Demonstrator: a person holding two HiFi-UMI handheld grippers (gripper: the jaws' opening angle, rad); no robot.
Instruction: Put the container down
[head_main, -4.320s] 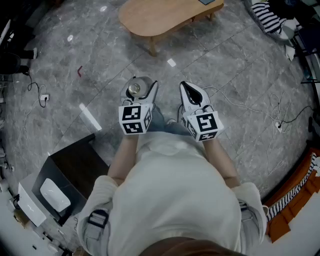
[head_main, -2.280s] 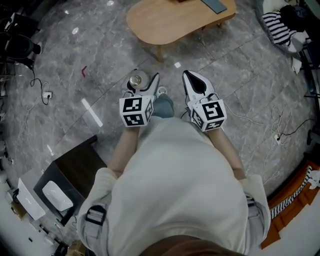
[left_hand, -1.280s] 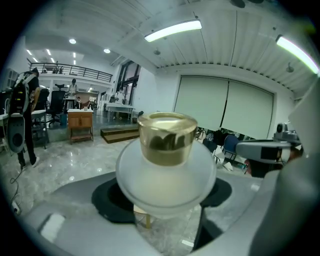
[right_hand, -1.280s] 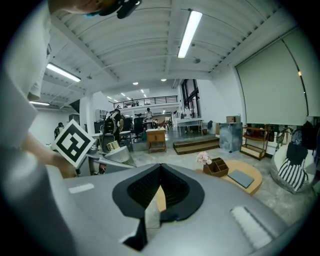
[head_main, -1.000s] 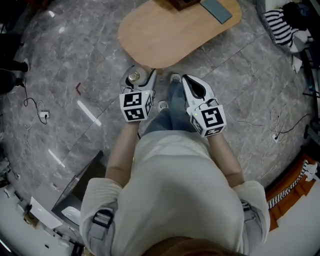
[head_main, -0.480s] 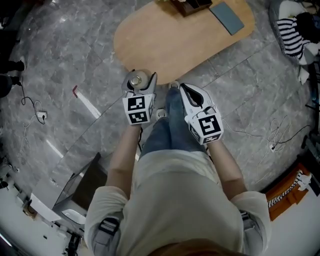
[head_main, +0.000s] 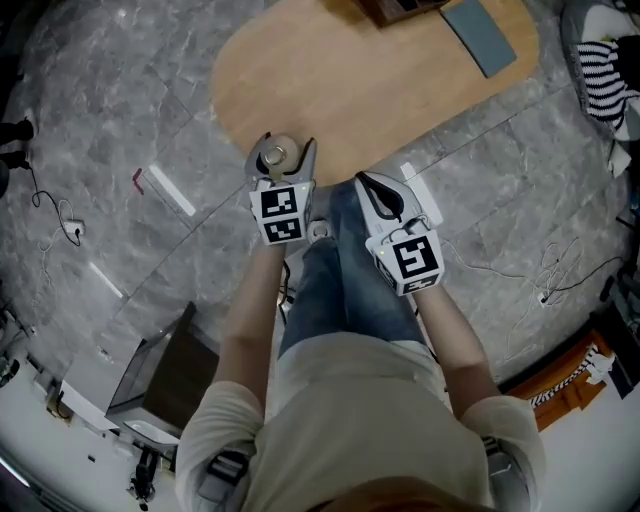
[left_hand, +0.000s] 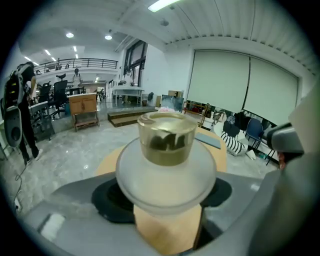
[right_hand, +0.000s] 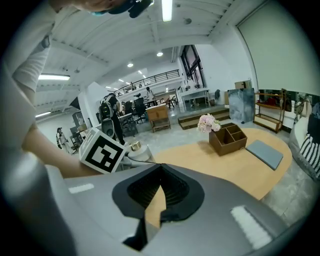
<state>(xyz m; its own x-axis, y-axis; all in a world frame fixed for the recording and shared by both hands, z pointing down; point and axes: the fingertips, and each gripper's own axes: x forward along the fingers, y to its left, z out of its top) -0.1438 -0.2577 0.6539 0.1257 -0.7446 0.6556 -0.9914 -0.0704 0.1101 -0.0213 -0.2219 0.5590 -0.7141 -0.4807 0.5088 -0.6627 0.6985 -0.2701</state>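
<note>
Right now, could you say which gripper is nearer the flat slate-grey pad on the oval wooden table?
Right. The right gripper is short of the slate-grey pad, to its left; the left gripper, holding the frosted container, is farther left.

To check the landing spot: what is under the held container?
The wooden table shows below the container in the left claw. The spot right beneath its base is covered.

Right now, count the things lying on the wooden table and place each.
3: pink flowers at the far edge, a wooden box beside them, a flat grey pad right of the box. The right tool hides part of the table; more may lie there.
</note>
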